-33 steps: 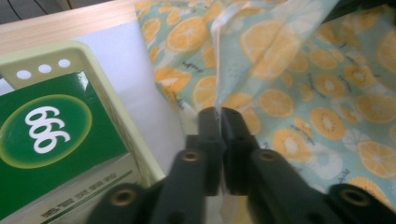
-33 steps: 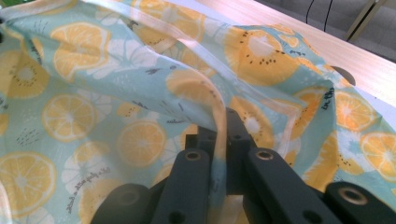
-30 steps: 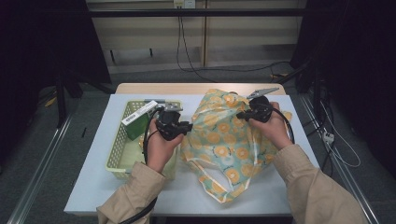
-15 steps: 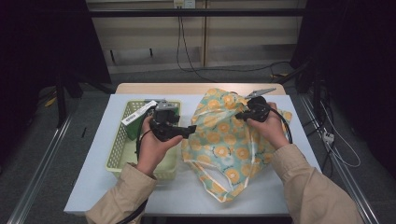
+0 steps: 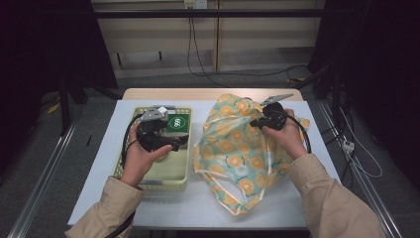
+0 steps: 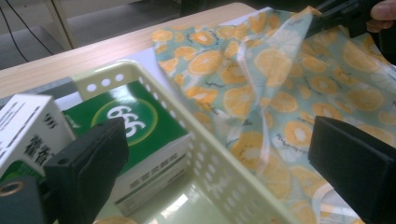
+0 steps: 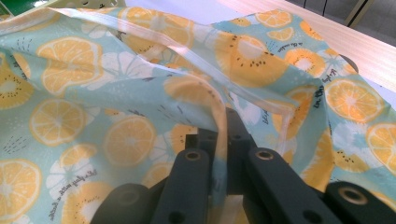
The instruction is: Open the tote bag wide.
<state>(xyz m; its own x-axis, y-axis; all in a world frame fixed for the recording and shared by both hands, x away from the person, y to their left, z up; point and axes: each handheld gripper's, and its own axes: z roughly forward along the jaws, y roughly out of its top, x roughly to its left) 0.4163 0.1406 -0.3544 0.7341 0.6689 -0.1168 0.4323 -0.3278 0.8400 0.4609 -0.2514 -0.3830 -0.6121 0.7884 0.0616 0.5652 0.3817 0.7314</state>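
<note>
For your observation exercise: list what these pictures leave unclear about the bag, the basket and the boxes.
- Bag inside: high view, folded cloth covers it.
- Basket floor: high view, left tongs and hand hide part.
- White box: left gripper view, cut by the edge, print blurred.
- Green box small print: too small.

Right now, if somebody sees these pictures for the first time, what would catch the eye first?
Probably the orange-slice bag, crumpled on the right half of the white table, its edge clamped in the right gripper. Next, the pale basket at the left with a green box inside, where the left gripper hangs, jaws just opened, nothing between them.
</note>
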